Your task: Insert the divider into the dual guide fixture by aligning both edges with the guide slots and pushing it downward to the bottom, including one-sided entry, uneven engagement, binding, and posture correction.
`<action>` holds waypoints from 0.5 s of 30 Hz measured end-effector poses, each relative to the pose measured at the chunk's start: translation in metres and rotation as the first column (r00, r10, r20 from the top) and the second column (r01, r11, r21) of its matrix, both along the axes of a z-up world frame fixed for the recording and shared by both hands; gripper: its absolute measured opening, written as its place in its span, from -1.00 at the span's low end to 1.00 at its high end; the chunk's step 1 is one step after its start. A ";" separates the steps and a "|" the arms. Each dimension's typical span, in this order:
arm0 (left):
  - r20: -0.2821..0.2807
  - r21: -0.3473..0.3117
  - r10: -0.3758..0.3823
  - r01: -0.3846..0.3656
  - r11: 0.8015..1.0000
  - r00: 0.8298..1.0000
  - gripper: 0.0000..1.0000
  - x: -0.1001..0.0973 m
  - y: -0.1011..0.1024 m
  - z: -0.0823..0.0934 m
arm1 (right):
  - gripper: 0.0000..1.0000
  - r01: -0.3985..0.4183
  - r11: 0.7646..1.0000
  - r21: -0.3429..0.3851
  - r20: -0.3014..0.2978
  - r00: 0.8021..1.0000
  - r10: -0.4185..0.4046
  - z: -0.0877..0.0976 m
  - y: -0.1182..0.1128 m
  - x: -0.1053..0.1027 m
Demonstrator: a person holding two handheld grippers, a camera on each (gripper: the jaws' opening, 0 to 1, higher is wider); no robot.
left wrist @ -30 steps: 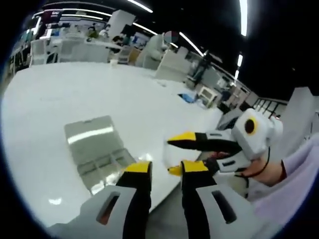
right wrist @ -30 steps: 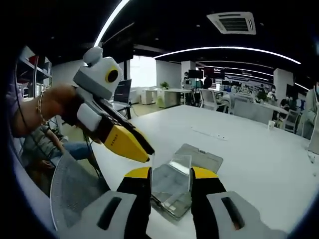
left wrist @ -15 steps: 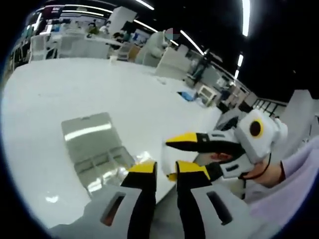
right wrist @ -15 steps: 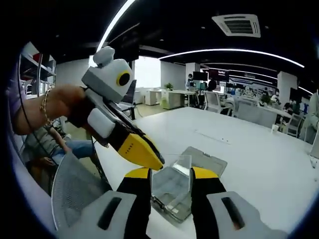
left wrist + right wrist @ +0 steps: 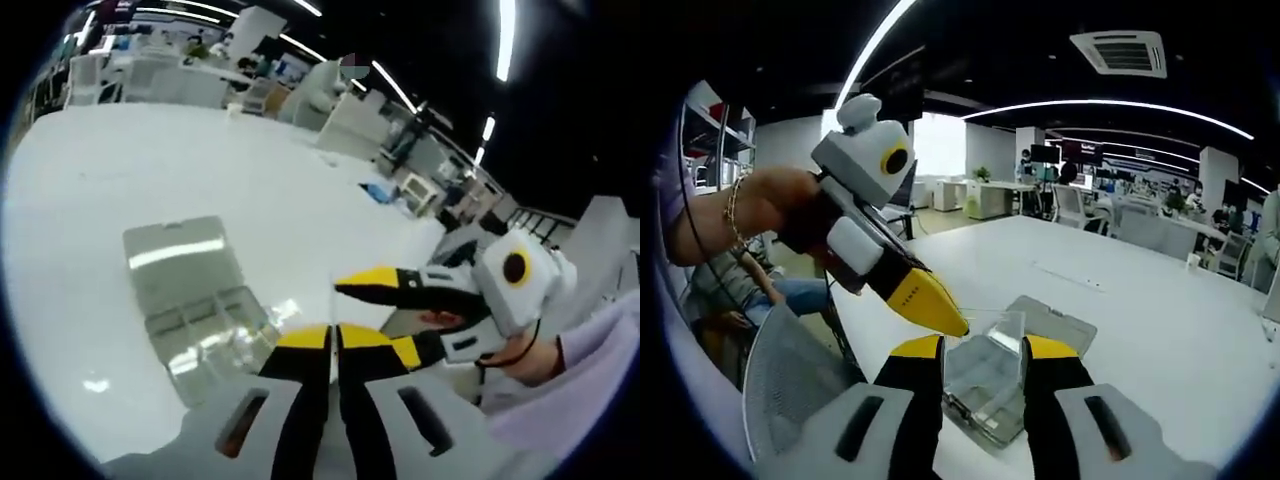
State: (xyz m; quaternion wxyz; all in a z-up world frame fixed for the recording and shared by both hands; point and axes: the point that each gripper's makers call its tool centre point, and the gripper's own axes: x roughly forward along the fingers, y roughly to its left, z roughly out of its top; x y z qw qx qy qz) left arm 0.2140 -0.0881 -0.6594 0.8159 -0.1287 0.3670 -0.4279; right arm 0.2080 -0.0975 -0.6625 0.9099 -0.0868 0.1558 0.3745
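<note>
Two grippers, one clear divider, one clear plastic fixture box with its lid flipped open, all over one white table (image 5: 120, 170).

In the right gripper view the divider (image 5: 985, 362) is a thin transparent sheet standing upright between the right gripper (image 5: 983, 350) jaws, its faces turned toward the camera and its long axis running up and down, top edge level. Those jaws stand a sheet-width apart with the divider's side edges against their yellow tips, so they grip it. Behind and below it the fixture (image 5: 1025, 345) lies flat on the table, lid (image 5: 1058, 320) laid out on the far side.

The left gripper (image 5: 958, 328) comes in from the left, held in a hand (image 5: 770, 215) (bracelet at the wrist), its yellow tips together at the divider's upper left corner. In the left gripper view its own jaws (image 5: 331, 337) are nearly closed, only a narrow slit between them; whether they pinch the sheet's edge I cannot tell.
</note>
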 end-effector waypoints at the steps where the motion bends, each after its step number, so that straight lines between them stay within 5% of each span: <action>1: -0.005 -0.001 0.005 -0.005 1.000 1.000 -1.00 0.001 0.000 -0.001 | -0.47 0.000 1.000 -0.001 -0.001 1.000 0.000 0.000 0.000 0.000; 15: -0.018 -0.008 0.015 -0.015 1.000 1.000 -1.00 0.002 0.000 -0.003 | -0.43 -0.031 0.999 -0.031 -0.044 0.999 0.030 -0.006 -0.003 0.001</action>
